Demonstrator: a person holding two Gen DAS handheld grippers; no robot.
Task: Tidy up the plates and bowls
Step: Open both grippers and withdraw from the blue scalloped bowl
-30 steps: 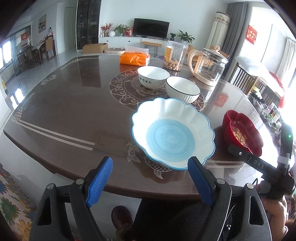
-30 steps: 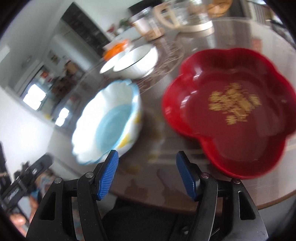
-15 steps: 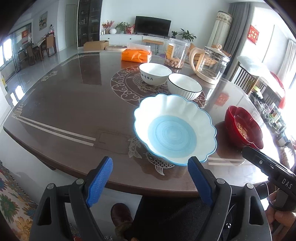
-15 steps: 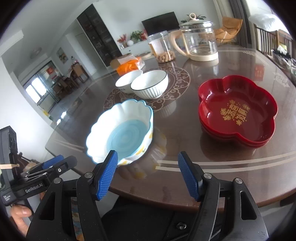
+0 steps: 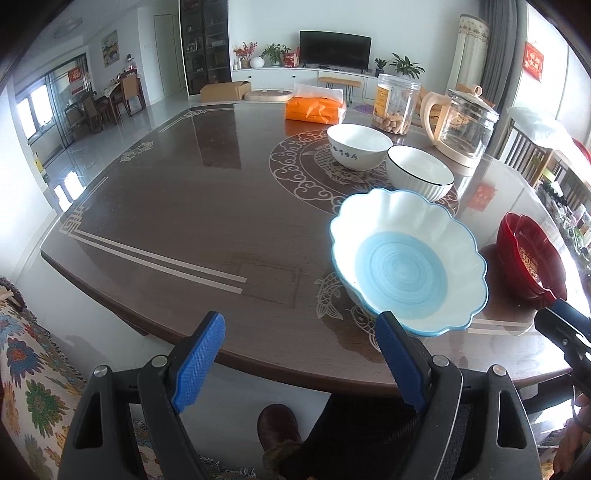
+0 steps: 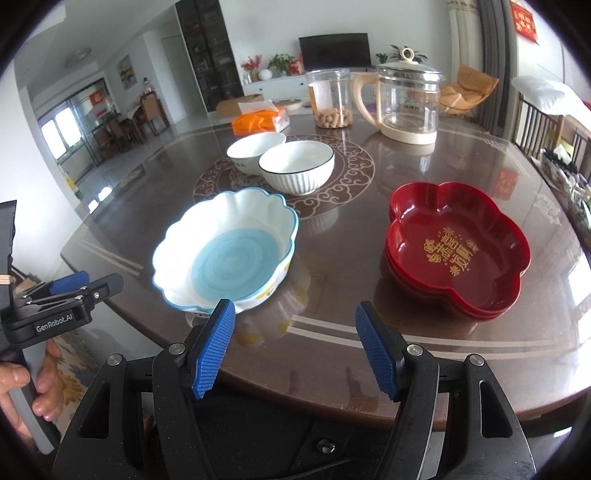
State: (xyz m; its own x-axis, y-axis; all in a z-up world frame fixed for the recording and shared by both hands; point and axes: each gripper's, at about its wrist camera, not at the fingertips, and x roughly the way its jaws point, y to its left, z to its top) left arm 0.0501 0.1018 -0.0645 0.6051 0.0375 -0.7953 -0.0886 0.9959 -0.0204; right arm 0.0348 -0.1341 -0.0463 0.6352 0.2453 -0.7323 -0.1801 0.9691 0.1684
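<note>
A bright living room with white walls (image 5: 406, 22), a television (image 5: 335, 47) on a low cabinet (image 5: 280, 79), and glossy pale floor (image 5: 110, 144)

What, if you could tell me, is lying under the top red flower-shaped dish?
Under the top red dish the rims of more matching red dishes show, nested in a stack on the table. Their insides are covered.

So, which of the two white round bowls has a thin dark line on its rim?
The ribbed white bowl, nearer the blue scalloped bowl. The other white bowl behind it has a plain rim.
</note>
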